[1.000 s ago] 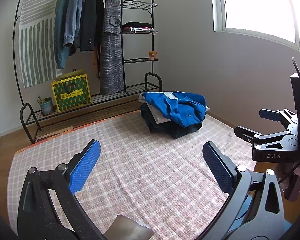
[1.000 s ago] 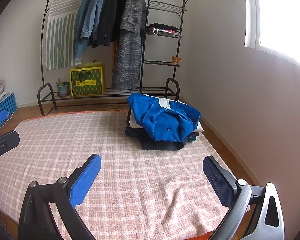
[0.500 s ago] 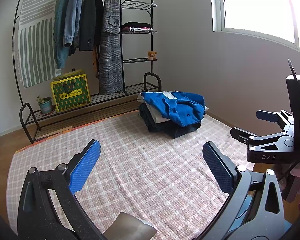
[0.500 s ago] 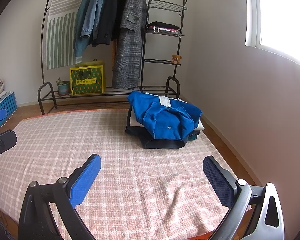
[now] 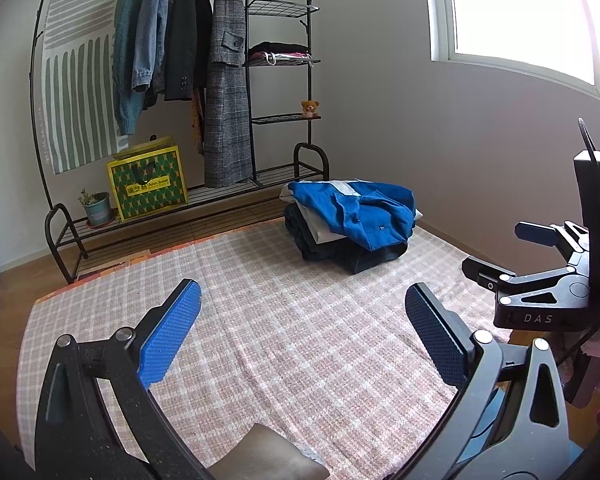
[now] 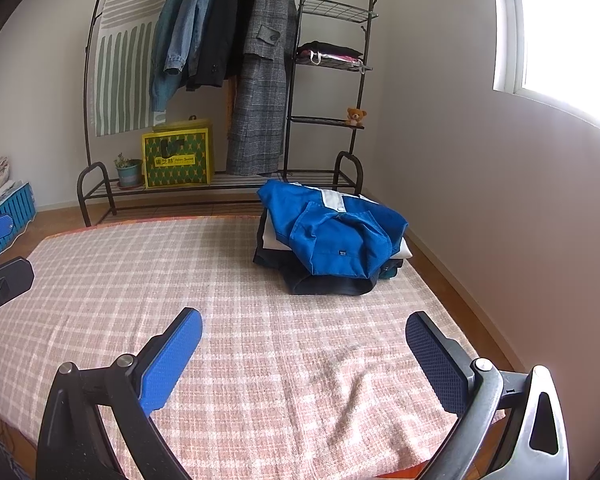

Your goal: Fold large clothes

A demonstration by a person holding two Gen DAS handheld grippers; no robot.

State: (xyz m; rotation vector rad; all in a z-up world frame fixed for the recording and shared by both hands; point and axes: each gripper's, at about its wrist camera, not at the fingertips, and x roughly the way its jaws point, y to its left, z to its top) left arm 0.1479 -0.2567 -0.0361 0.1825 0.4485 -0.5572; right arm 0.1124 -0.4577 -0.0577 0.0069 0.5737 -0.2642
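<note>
Both grippers hovering empty, jaws spread — blue jacket [image 6: 332, 236] lying ahead atop clothes pile [image 6: 328, 276], right gripper [image 6: 300, 356] nearer than left gripper [image 5: 300, 324].

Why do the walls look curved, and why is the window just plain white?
Both views come through a fisheye lens, which bows the clothes rack and the wall. In the left wrist view the window is overexposed; the right wrist view crops it to a glaring strip.

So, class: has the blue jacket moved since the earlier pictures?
No. In the right wrist view the blue jacket still lies on top of the folded pile, in the same place in front of the clothes rack.
</note>
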